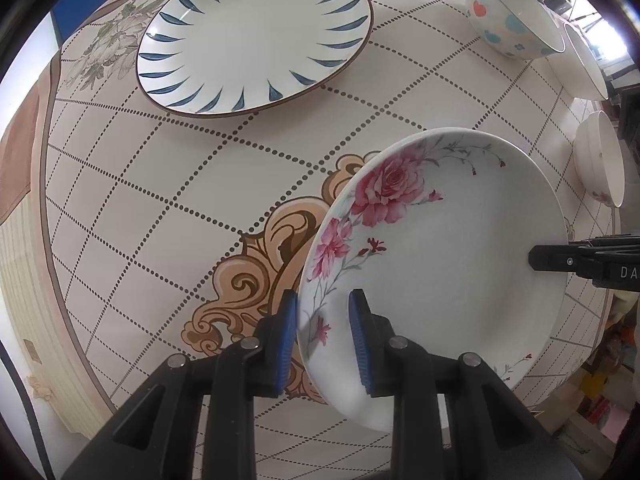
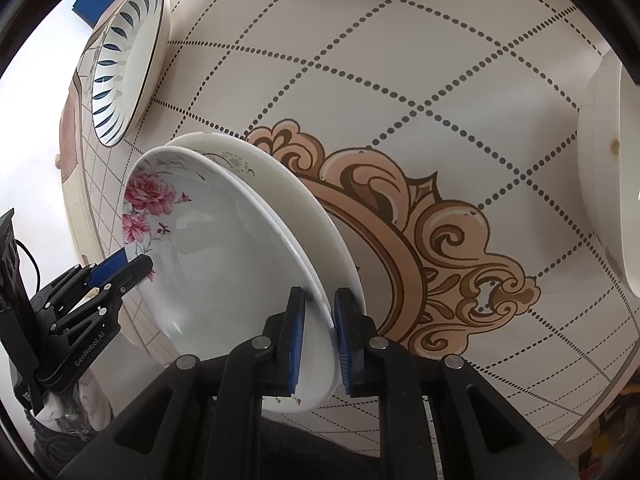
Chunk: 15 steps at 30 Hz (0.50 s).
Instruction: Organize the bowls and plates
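The left claw (image 1: 322,340) straddles the near rim of the rose plate (image 1: 440,272), one blue pad outside the rim and one on the inner face, though whether both pads press on it cannot be told. The right claw (image 2: 320,336) is clamped on the opposite edge, pinching the rose plate (image 2: 224,276) together with a plain white plate (image 2: 304,208) nested beneath it, and the pair is tilted up off the patterned table (image 1: 168,216). A blue-leaf plate (image 1: 256,36) lies flat farther back on the table, with a dotted bowl (image 1: 508,16) and two white bowls (image 1: 600,160) at the right edge.
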Tool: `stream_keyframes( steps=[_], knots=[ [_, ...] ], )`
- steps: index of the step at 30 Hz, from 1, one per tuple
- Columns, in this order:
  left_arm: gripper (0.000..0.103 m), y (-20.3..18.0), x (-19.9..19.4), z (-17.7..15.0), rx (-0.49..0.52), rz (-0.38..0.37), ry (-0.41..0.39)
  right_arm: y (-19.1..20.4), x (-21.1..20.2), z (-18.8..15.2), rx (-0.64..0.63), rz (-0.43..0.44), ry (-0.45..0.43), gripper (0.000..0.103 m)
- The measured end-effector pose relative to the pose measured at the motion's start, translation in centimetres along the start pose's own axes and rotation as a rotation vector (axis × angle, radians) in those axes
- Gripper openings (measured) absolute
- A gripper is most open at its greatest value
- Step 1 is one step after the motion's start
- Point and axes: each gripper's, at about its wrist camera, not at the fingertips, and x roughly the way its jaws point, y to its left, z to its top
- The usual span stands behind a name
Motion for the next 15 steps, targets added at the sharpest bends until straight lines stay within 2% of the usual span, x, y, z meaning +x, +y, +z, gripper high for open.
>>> stream_keyframes(
  steps=[15],
  knots=[
    [0.024, 0.1, 1.7, -1.3, -0.042, 0.036, 0.05, 3.0, 0.0, -0.5, -0.025, -0.108, -0.028, 0.019]
  ],
)
